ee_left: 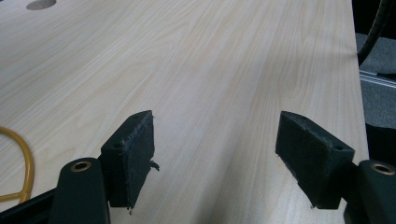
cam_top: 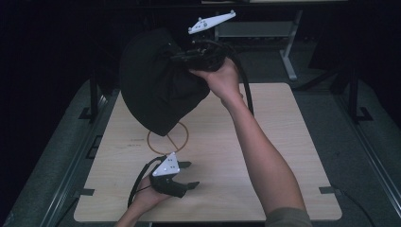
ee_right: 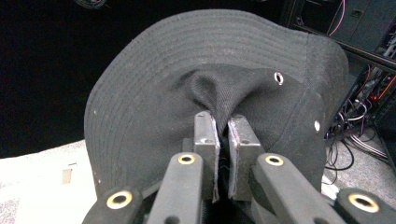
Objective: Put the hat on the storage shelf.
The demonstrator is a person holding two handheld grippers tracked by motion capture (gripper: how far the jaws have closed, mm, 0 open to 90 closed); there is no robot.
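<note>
Here the right gripper (cam_top: 189, 56) holds a black hat (cam_top: 156, 80) up in the air over the far left part of the wooden table (cam_top: 283, 142), its 2 jaws pinched tight on a fold of the crown cloth. To do this lift well, I judge the pinch should stay firm and the hand should travel smoothly, since only a small tuck of fabric is caught and a jerk could pull it free. The left gripper (cam_top: 187, 174) rests low at the near edge, jaws spread wide with nothing between them, ready to catch the brim if the hat swings.

In the right gripper view the hat (ee_right: 210, 79) is soft woven twill, limp enough to bunch at the pads, with a broad brim stiffened by rows of concentric stitching and 2 small metal eyelets on the crown. The table (ee_left: 210, 60) is pale, smooth wood grain. A thin yellow ring (cam_top: 168, 139) lies flat on it beneath the hat.
</note>
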